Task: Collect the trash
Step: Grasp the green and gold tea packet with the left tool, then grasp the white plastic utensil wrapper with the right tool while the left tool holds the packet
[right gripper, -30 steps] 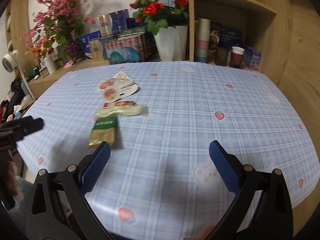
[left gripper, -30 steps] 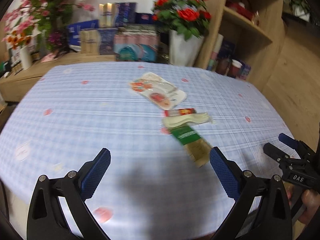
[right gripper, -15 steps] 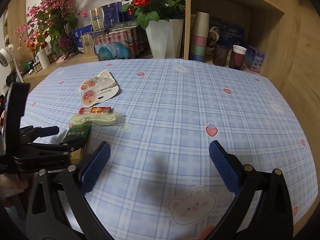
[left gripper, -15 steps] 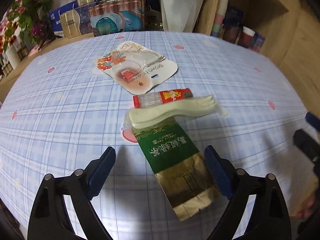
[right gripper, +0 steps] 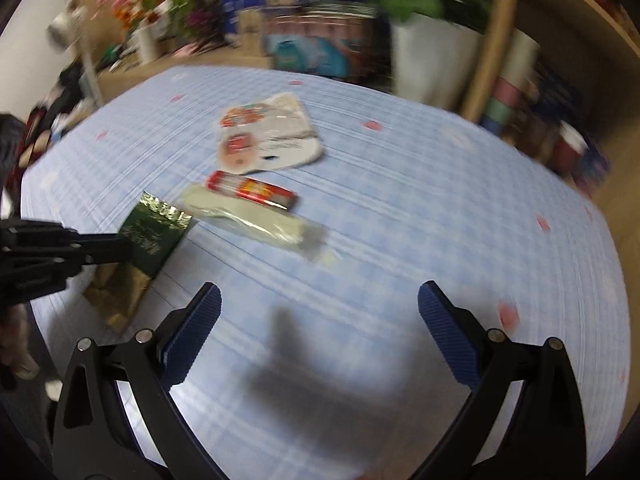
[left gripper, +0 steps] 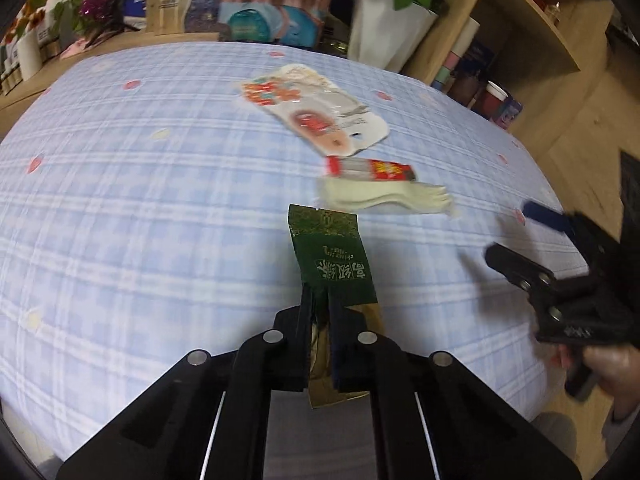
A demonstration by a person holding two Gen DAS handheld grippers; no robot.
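My left tool [left gripper: 320, 312] pinches the green packet [left gripper: 332, 256] | right tool [right gripper: 320, 332] gapes wide | clear wrapper [right gripper: 256, 216], seemingly flat on the bench [right gripper: 420, 208], at 12 o'clock

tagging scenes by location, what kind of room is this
Probably a home living or dining room: a table under a blue checked tablecloth, a white vase of red roses, and wooden shelving holding cups.

Pale blue plaid with pink spots on the tablecloth [left gripper: 140, 200]. Dark green over gold on the packet [left gripper: 334, 258], at 6 o'clock. Red and yellow on the wrapper [left gripper: 372, 169]. Cream for the sleeve [left gripper: 380, 197], white card [left gripper: 320, 110] with red prints at 12 o'clock. Blue ribbed pads [right gripper: 192, 334].
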